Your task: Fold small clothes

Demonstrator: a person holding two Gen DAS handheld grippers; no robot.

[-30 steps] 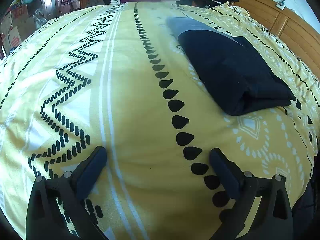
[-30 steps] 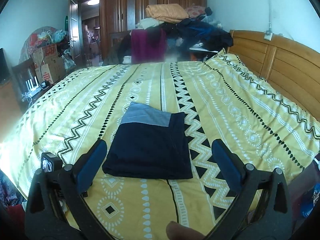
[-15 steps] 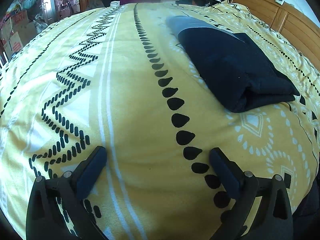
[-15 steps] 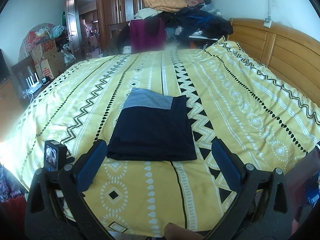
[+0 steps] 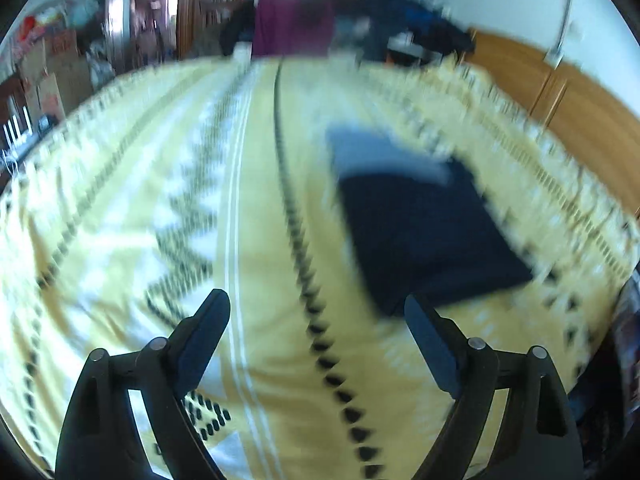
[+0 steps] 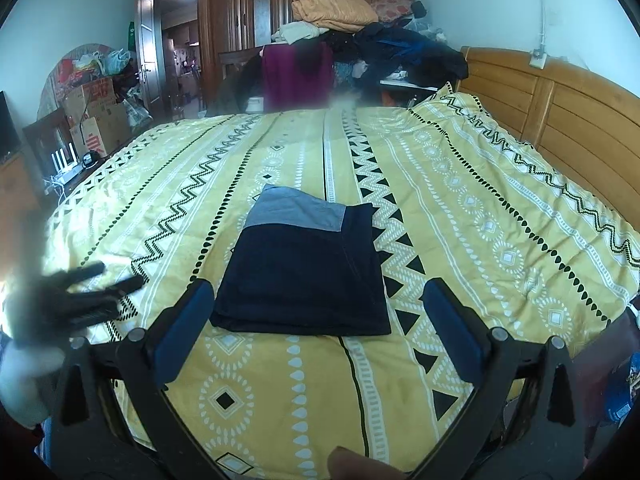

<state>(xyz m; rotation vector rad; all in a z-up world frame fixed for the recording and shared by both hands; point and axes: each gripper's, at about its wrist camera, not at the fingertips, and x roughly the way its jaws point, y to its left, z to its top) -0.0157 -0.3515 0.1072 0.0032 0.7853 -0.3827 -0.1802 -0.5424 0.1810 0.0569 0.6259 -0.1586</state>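
- A home bedroom is showing: a yellow patterned bedspread (image 6: 460,200) is filling mid-frame.
- A wooden headboard (image 6: 560,108) is standing right.
- Piled clothes (image 6: 360,32) and, probably, wardrobes (image 6: 240,8) are sitting top centre.

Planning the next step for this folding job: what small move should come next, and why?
Probably draw both grippers back. The dark garment already lies as a neat folded rectangle on the yellow bedspread, and the left gripper and right gripper are both open, holding nothing.
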